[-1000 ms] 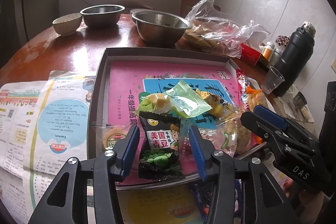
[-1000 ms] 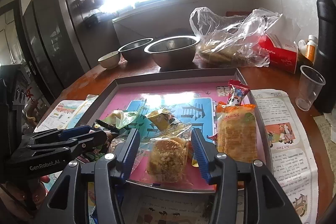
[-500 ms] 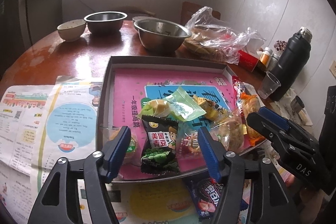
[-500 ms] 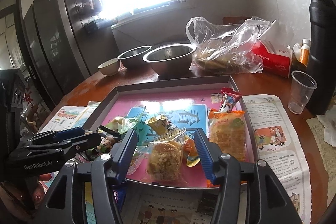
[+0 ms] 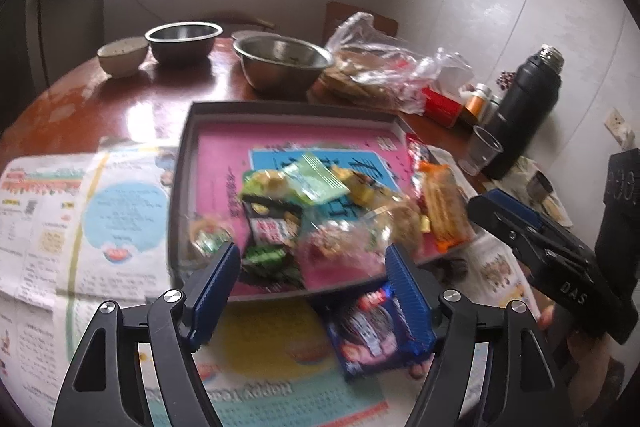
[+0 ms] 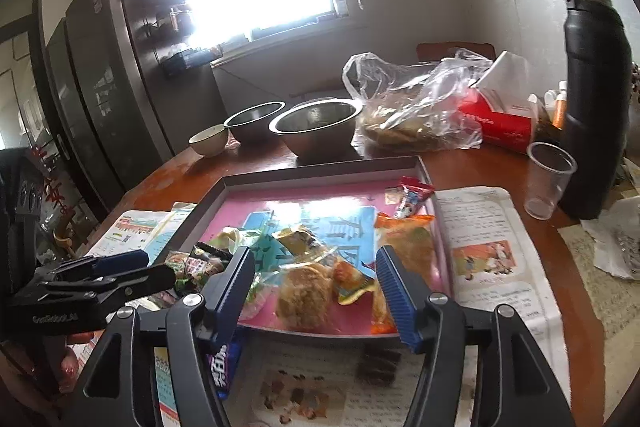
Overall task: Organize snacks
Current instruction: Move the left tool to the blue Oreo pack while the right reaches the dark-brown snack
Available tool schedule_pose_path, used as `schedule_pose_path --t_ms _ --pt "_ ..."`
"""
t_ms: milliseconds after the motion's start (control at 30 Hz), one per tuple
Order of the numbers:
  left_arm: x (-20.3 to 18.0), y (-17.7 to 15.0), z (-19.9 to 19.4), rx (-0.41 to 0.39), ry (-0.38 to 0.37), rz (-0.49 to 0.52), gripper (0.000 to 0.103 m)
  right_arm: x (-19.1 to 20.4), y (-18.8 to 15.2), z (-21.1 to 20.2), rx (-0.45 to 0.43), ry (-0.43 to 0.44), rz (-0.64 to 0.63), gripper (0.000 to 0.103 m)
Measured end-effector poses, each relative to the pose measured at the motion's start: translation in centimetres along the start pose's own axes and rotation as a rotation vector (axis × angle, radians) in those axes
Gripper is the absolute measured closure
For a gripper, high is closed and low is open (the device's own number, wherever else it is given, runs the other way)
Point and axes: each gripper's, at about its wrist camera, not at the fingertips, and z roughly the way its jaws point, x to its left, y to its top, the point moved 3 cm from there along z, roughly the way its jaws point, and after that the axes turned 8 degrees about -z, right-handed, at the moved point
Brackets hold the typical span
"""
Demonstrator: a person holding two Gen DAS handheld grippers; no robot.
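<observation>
Snacks heaped at lower centre of frame inside grey tray [image 5: 182, 195], walls keeping packets corralled on bench [image 5: 120, 99]; newspaper under tray shields wood; dark blue packet [image 5: 370, 327] lies outside tray's near edge, unsorted; my left claw [image 5: 312, 291] apart and opening, nothing pinched, green-pea packet [image 5: 272, 227] beyond tips; my right claw [image 6: 316, 283] apart, opening, touching nothing, crumbly cake packet [image 6: 306, 293] lying free in tray past pads.

Glossy reddish wood for the table [image 6: 568, 287]. Beyond the matt grey tray [image 6: 320, 175]: dull brushed metal bowls [image 6: 316, 125], crinkled clear plastic bag [image 6: 420, 107]. Beside it: matt black flask [image 6: 594, 99], clear plastic cup [image 6: 548, 179], printed paper sheets [image 5: 80, 211]. Inside: shiny plastic snack wrappers [image 5: 320, 183].
</observation>
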Motion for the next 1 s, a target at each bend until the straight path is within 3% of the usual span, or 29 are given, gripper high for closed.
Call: schedule_pose_path --t_ms 333,1000 --pt "-1.0 -2.5 0.5 0.076 -0.032 -0.001 0.025 -1.7 -1.6 -1.7 0.035 -0.051 0.020 0.039" --pt "-2.1 -4.9 2.9 0.178 -0.041 -0.029 0.025 -0.7 -4.6 -1.8 0.102 -0.045 -0.012 0.038"
